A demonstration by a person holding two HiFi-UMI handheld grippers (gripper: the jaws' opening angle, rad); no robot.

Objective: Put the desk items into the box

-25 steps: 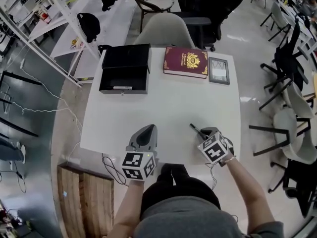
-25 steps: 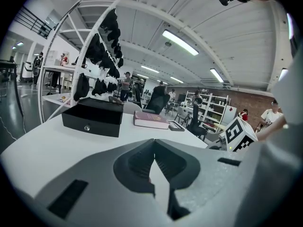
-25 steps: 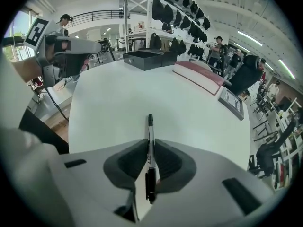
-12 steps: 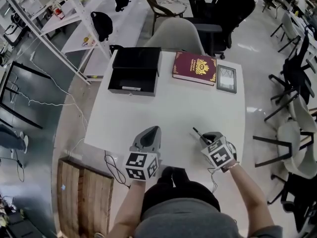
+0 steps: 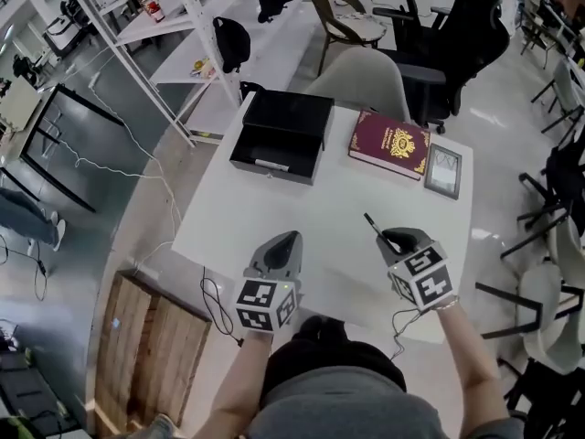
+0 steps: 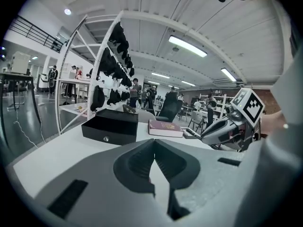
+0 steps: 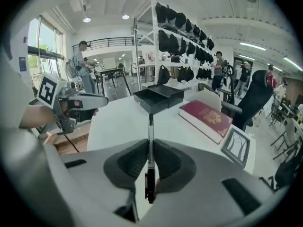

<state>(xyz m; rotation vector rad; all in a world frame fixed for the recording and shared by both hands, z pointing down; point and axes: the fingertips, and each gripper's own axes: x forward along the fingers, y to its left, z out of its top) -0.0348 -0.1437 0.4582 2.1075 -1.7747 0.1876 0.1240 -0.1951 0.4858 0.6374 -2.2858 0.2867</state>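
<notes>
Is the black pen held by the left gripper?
No, the pen sits clamped between the fingers of the right gripper.

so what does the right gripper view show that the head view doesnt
Only the right gripper view: the right gripper's jaws closed on the black pen, with the pen's clip end behind the pads, and a person standing far off at the left. Only the head view: the wooden pallet on the floor, and a small white item lying inside the open black box. Both: that box, the red book, the picture frame, the white table and the left gripper.
</notes>
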